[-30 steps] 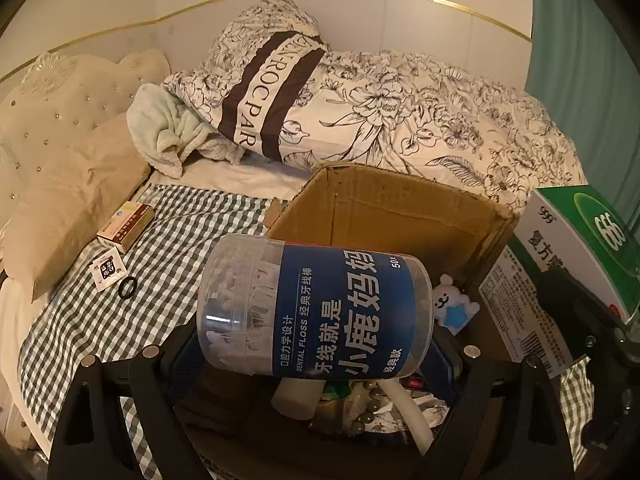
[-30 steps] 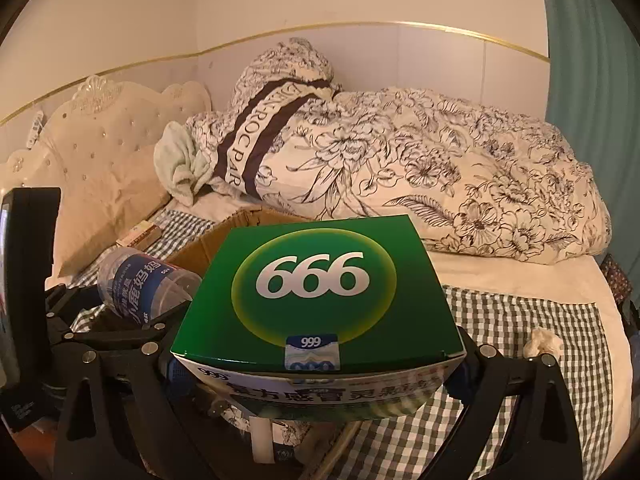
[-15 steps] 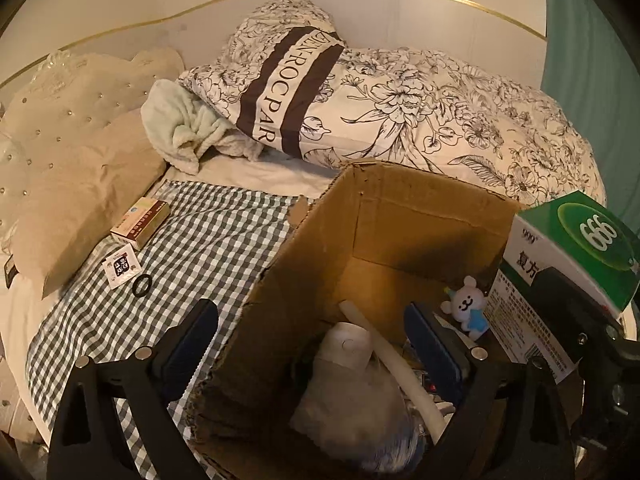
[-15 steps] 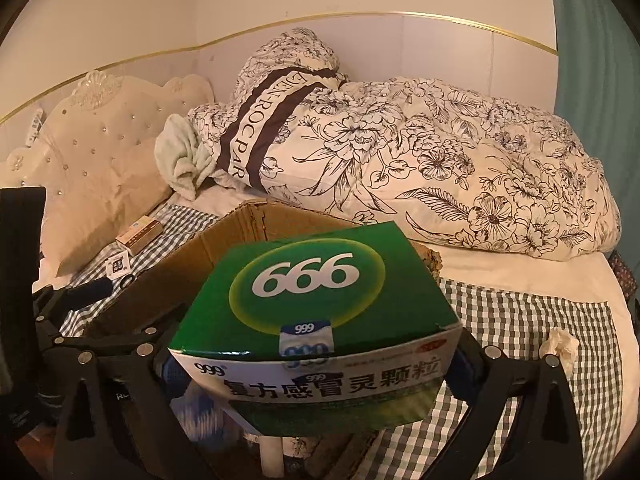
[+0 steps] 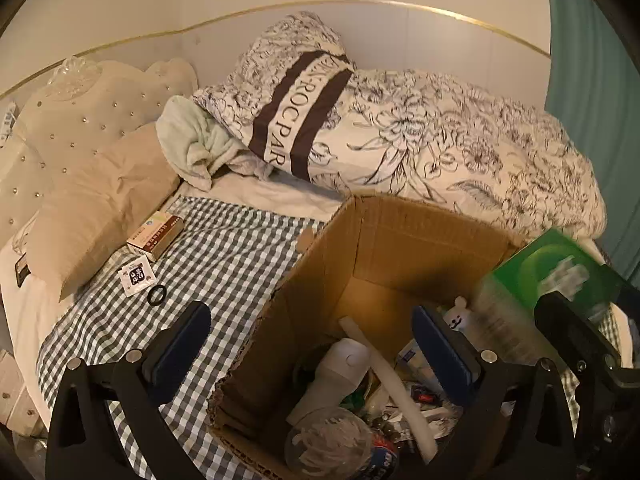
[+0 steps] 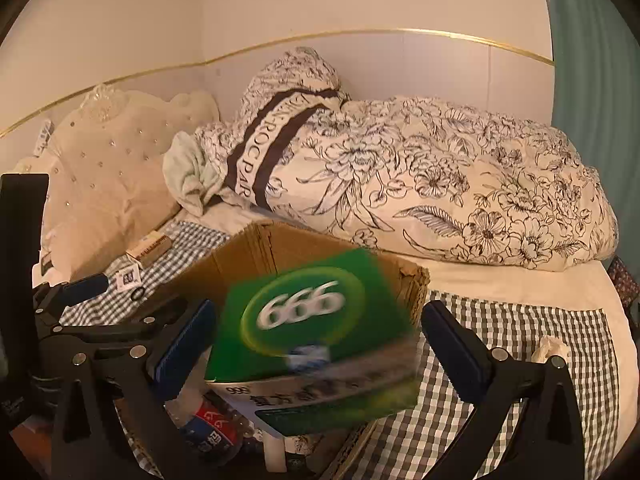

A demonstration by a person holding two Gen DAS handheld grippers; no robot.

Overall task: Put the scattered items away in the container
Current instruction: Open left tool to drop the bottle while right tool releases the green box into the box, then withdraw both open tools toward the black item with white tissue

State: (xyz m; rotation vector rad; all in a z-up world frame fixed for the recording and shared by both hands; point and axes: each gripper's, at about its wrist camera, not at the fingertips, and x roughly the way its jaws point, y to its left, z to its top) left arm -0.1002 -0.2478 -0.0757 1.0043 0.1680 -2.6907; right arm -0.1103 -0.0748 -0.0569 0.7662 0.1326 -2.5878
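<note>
My left gripper (image 5: 310, 320) hangs over the open cardboard box (image 5: 420, 216), its jaws opening with nothing between them. The clear dental floss jar (image 5: 332, 440) lies inside the box among several other items. My right gripper (image 6: 320, 312) is over the box's right side, jaws opening. A green medicine carton (image 6: 316, 320) marked 666 sits blurred and tilted between its pads, with a gap on each side. The same carton (image 5: 560, 272) shows at the right in the left wrist view.
On the checked sheet left of the box lie a small medicine packet (image 5: 156, 236), a white sachet (image 5: 136, 276) and a black ring (image 5: 157, 294). A crumpled tissue (image 6: 552, 348) lies to the right. A flowered duvet (image 6: 440, 184) and pillows fill the back.
The floss jar left my left jaws and dropped into the box, and that gripper spread wider. My right jaws widened too, and the green carton slipped lower and tilted.
</note>
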